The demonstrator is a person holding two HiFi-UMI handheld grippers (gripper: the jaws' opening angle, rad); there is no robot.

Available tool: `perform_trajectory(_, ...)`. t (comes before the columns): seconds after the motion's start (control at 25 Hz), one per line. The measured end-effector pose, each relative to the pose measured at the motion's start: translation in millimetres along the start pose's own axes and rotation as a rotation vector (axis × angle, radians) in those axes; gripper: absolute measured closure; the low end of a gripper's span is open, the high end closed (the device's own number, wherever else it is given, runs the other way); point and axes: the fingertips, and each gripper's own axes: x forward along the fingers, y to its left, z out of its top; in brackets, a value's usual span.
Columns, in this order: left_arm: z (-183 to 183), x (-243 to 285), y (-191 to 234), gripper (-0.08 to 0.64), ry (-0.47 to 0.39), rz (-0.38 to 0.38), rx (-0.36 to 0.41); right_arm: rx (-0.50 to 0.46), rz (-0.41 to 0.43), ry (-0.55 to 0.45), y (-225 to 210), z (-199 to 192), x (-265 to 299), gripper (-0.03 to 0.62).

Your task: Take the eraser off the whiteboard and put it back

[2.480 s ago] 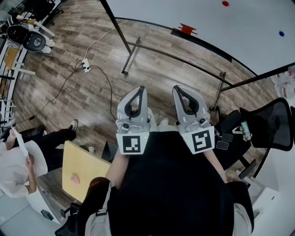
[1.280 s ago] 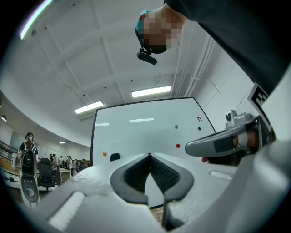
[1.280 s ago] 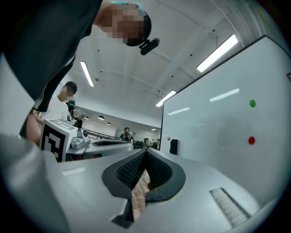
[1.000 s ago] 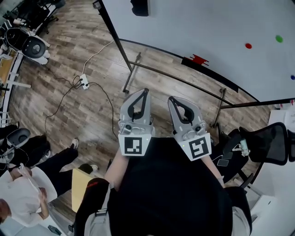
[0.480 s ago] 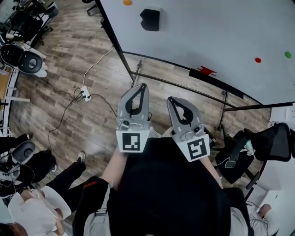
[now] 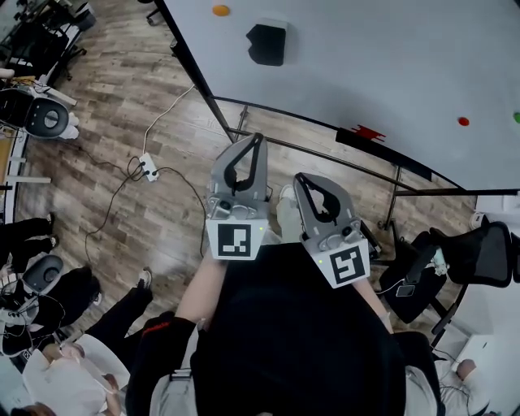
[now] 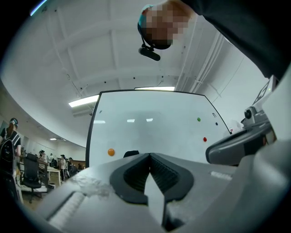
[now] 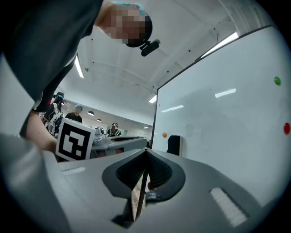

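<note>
Eraser (image 6: 266, 43) on whiteboard (image 6: 390, 65), whole in head view, half behind left fingers (image 7: 170, 175)

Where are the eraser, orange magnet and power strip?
eraser (image 6: 266, 45), head view, middle of its black body.
orange magnet (image 6: 221, 10), head view, its centre.
power strip (image 6: 149, 169), head view, middle of its white casing.

"The eraser (image 6: 266, 42) is black on the white whiteboard (image 6: 390, 57), with an orange dot (image 6: 221, 10) toward its left edge."

"And a red dot (image 6: 463, 121) toward the right. The left gripper (image 6: 260, 138) and right gripper (image 6: 299, 177) are grey, with black-and-white square-patterned cubes. The floor (image 6: 122, 106) is brown wood plank."
</note>
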Motion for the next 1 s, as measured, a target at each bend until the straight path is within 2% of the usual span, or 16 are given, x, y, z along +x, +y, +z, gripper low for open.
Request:
perform_trajectory(0.36, -19, 64, 22, 0.558, 0.007, 0.037, 0.032, 0.018, 0.052, -0.021, -49, -9, 50, 0.590)
perform_trajectory(0.68, -41, 122, 31, 0.543, 0.064, 0.089, 0.050, 0.028, 0.127, -0.041, -101, -13, 82, 0.590)
perform_trajectory(0.88, -46, 132, 37, 0.497, 0.074, 0.117, 0.052, 0.028, 0.158, -0.054, -112, -17, 87, 0.589)
perform_trajectory(1.0, -52, 138, 40, 0.438, 0.101, 0.134, 0.030, 0.035, 0.171, -0.060, -118, -19, 90, 0.590)
